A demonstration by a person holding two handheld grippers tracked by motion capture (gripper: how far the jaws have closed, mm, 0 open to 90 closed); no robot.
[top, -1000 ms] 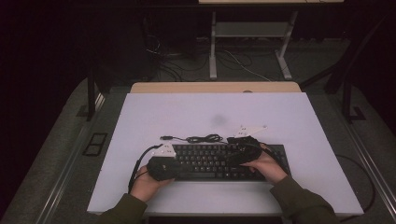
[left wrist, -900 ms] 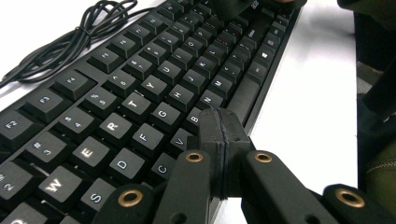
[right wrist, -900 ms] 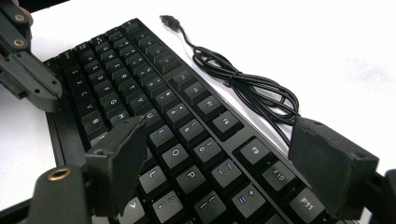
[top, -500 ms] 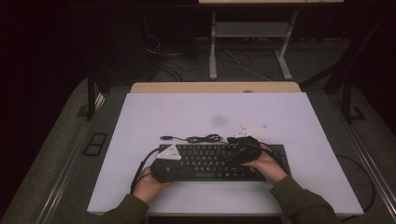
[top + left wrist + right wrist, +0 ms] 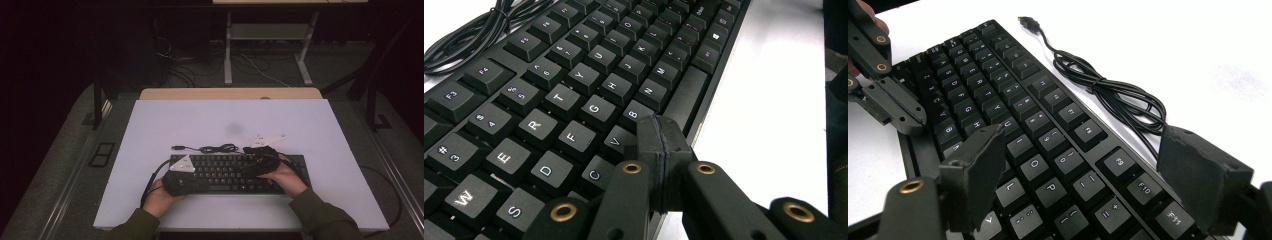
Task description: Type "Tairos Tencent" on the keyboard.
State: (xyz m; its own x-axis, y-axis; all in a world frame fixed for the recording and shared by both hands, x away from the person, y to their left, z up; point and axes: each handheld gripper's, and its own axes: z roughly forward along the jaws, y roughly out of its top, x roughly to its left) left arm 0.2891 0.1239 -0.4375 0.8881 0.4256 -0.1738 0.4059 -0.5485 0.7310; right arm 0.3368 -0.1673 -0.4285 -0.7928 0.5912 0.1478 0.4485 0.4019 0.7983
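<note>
White tabletop under a dark room, with a black keyboard lying near the near edge, its long side running left to right. Its cable is coiled on the table just beyond the far edge, plug to the left.

The left gripper has its jaws pressed together, nothing between them, the joined tip hovering low over the bottom letter row near the space bar; whether it touches a key I cannot tell. The right gripper has its jaws spread wide, empty, one pad over the letter keys and the other over the function row at the keyboard's right half.

The step in hand looks like pressing keys with the shut left tip. To do it well, come straight down on the middle of one keycap so the tip does not straddle two keys, press lightly, and lift clear before moving on. The right gripper could steady the keyboard so it does not slide on the smooth top, and should keep clear of the cable.
</note>
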